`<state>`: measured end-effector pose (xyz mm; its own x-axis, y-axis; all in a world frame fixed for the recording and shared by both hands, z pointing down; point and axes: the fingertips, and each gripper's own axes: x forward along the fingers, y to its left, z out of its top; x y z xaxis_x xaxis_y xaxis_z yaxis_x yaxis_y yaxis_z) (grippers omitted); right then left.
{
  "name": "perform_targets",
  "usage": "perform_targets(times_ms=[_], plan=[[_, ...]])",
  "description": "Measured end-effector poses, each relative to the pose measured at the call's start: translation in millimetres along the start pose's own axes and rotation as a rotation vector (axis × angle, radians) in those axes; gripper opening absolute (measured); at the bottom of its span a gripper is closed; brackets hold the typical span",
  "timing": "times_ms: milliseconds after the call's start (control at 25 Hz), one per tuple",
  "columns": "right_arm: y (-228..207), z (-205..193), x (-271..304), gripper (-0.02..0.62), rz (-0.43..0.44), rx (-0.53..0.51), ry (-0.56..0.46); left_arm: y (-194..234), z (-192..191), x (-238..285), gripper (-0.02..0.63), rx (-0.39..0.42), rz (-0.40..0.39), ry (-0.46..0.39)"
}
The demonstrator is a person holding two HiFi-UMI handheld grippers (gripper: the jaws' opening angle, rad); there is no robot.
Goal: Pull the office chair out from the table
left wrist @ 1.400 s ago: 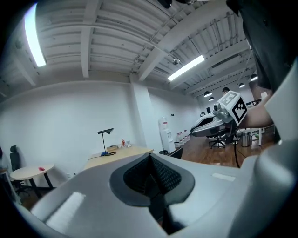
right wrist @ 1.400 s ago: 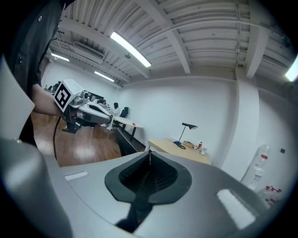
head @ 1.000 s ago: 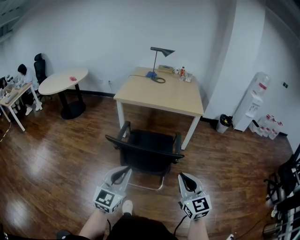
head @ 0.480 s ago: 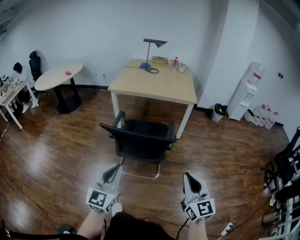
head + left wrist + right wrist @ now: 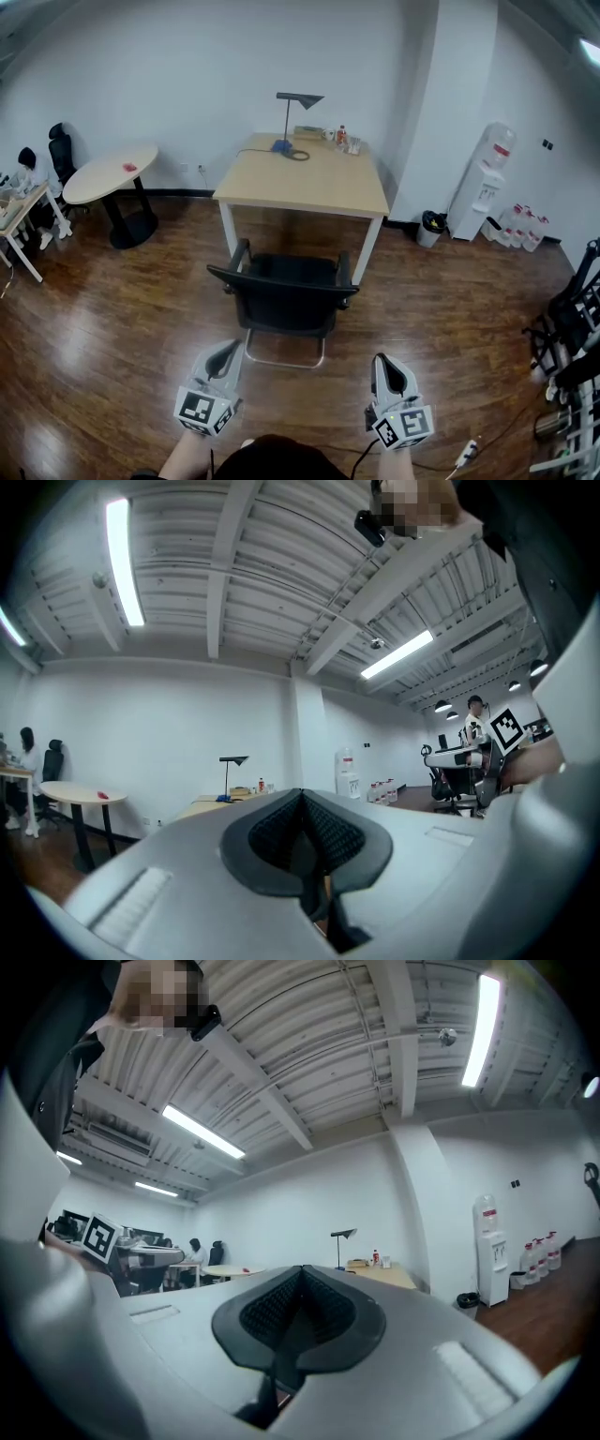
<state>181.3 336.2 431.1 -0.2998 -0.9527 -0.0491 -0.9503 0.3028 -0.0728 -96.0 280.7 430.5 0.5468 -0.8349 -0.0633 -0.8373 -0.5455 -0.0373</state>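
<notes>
A black office chair (image 5: pixel 286 298) with armrests and a chrome sled base stands on the wood floor, just in front of the light wooden table (image 5: pixel 302 178), its back toward me. My left gripper (image 5: pixel 229 352) is shut and empty, a short way in front of the chair's left side, not touching it. My right gripper (image 5: pixel 382 364) is shut and empty too, off the chair's right side. In both gripper views the jaws (image 5: pixel 302 829) (image 5: pixel 298 1309) are pressed together, pointing level across the room toward the table.
On the table stand a desk lamp (image 5: pixel 289 120) and small bottles (image 5: pixel 342 138). A round white table (image 5: pixel 111 172) stands at left, a water dispenser (image 5: pixel 486 180) and bin (image 5: pixel 429 227) at right. A person sits at a desk (image 5: pixel 19 202) far left. Racks (image 5: pixel 572 347) line the right edge.
Both grippers have drawn back from the chair, which they were close to a second ago. The view has backed away, and the chair stands a little further out from the table.
</notes>
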Motion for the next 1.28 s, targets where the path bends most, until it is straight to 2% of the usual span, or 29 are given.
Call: perform_targets(times_ms=[320,760,1000,1280], plan=[[41.8,3.0,11.5,0.012,0.041,-0.007,0.004,32.3,0.2,-27.4,0.002,-0.091,0.035,-0.004],[61.2,-14.2,9.1,0.011,0.031,0.028,0.028,36.3,-16.5,-42.8,0.002,-0.096,-0.005,0.031],[58.3,-12.3,3.4,0.011,0.012,0.034,0.022,29.6,-15.0,-37.7,0.002,-0.098,-0.038,0.024],[62.4,-15.9,4.6,0.011,0.027,0.017,0.035,31.9,-13.9,-37.4,0.002,-0.082,-0.034,0.025]])
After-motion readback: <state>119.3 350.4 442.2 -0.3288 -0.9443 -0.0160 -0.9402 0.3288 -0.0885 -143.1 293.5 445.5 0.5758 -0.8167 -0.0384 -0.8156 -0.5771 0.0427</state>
